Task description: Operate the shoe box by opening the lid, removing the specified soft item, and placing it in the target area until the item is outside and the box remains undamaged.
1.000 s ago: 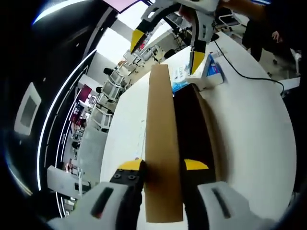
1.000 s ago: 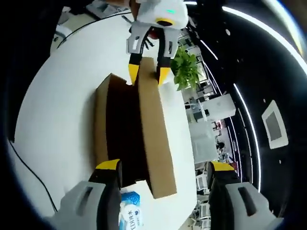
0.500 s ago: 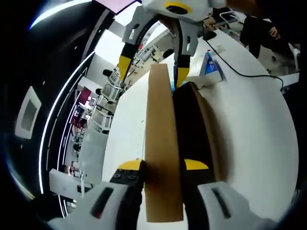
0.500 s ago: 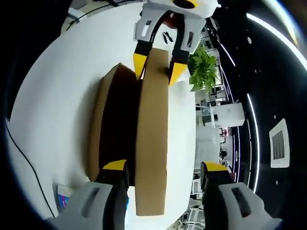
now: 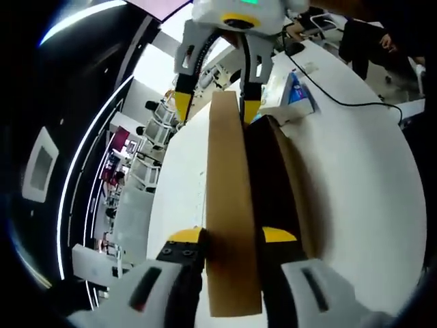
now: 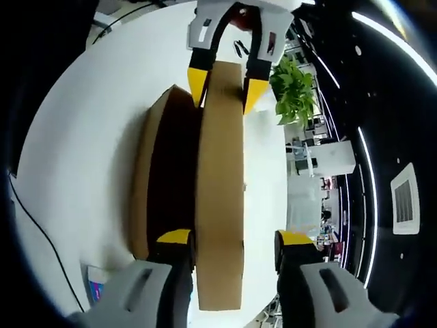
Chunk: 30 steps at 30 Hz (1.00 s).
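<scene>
The brown cardboard lid (image 5: pixel 232 205) stands on edge beside the open shoe box (image 5: pixel 276 178), whose inside is dark. My left gripper (image 5: pixel 232 236) is shut on the lid's near end. At the lid's far end my right gripper (image 5: pixel 215 108) straddles it. In the right gripper view the lid (image 6: pixel 220 198) runs between my right gripper's (image 6: pixel 234 238) jaws; a gap shows on its right side, so this gripper is open. The left gripper (image 6: pixel 225 82) pinches the lid's far end there. The box (image 6: pixel 145 178) lies left of the lid. No soft item can be made out inside.
The white table (image 5: pixel 362 191) carries a blue tissue pack (image 5: pixel 298 92) and a black cable (image 5: pixel 348 104) beyond the box. A person (image 5: pixel 375 34) stands at the far right. A green plant (image 6: pixel 295 92) stands past the table's edge. Office chairs line the left background.
My right gripper has moved over the lid's end and its jaws have narrowed around it. The left gripper keeps its hold; the lid stays upright.
</scene>
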Each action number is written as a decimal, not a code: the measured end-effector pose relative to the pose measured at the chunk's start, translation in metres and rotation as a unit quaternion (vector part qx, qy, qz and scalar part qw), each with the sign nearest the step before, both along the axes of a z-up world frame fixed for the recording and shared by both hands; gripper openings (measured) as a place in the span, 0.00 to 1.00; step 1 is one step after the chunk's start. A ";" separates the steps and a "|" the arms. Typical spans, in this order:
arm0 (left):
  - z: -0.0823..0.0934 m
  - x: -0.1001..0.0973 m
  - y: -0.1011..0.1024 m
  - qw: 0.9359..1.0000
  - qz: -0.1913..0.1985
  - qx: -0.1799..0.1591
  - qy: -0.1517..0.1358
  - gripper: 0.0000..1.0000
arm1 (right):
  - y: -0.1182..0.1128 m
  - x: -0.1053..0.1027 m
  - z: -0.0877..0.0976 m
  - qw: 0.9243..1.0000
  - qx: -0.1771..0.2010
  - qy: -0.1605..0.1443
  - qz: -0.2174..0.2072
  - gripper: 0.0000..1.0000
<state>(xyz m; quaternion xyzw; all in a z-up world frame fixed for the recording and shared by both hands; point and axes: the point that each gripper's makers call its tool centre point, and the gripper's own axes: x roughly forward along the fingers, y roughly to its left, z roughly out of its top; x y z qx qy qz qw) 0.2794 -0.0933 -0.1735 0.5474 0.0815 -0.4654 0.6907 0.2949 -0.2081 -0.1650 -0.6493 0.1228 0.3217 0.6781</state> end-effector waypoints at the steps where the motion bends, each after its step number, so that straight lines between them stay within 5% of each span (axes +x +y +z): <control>1: 0.000 0.000 0.000 1.000 0.001 0.000 -0.001 0.31 | 0.000 0.000 -0.001 1.000 0.003 0.001 -0.003 0.40; 12: -0.005 0.000 -0.001 1.000 0.001 0.006 -0.006 0.31 | 0.000 -0.001 -0.015 1.000 0.000 0.010 0.001 0.29; 30: -0.013 0.003 0.003 0.999 0.003 0.019 -0.034 0.31 | 0.004 -0.005 -0.020 1.000 0.010 -0.023 0.006 0.28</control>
